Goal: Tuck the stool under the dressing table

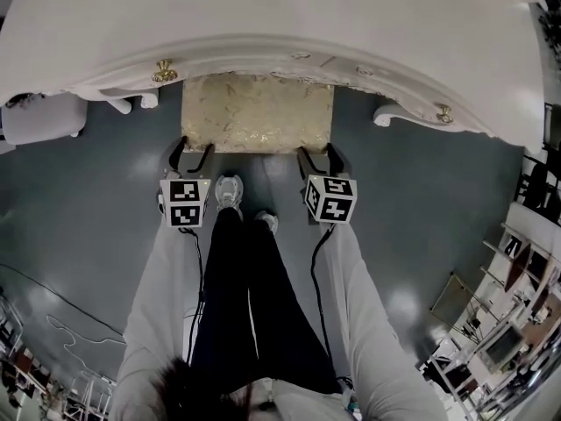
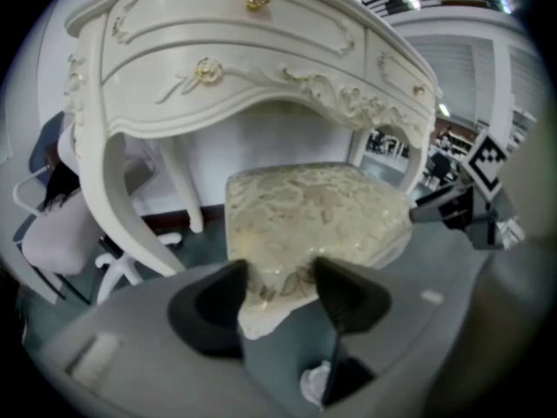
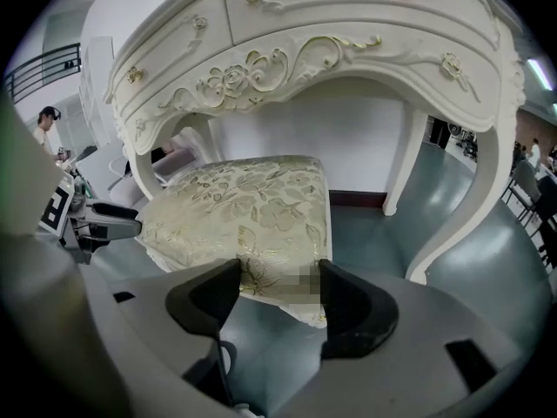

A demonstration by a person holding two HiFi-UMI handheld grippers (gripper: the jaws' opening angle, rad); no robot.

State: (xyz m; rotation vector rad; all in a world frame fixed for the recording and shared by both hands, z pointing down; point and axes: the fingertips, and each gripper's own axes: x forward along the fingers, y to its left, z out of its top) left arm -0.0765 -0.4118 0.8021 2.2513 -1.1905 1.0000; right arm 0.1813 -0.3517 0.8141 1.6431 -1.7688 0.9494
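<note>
Step in hand: pushing-in, mid-way by my reading. Stool (image 1: pixel 257 112) stands on the floor (image 1: pixel 88 200) in the kneehole of the dressing table (image 1: pixel 263 16), square between its front legs. In the head view the far part of the gold-patterned seat is already covered by the table's curved front edge; the near part sticks out toward the person's shoes (image 1: pixel 230 189).

Left gripper (image 1: pixel 195 152): jaws closed on the seat's near left corner, padding pinched between them. Right gripper (image 1: pixel 320 156): jaws closed on the near right corner, the same way. Both grips sit at about the same depth, so the stool looks squarely held.

Next move, as I judge it: an even forward push from both sides, kept low and straight, so the seat slides in without skewing toward either carved leg (image 2: pixel 122 207). The apron looks clear above the cushion in both gripper views.

Not visible: the stool's own legs in any view, so I cannot tell how they sit on the floor. How far the seat's far end lies from the wall is hard to judge. A white chair (image 1: pixel 39 117) at the table's left end is cut off.
</note>
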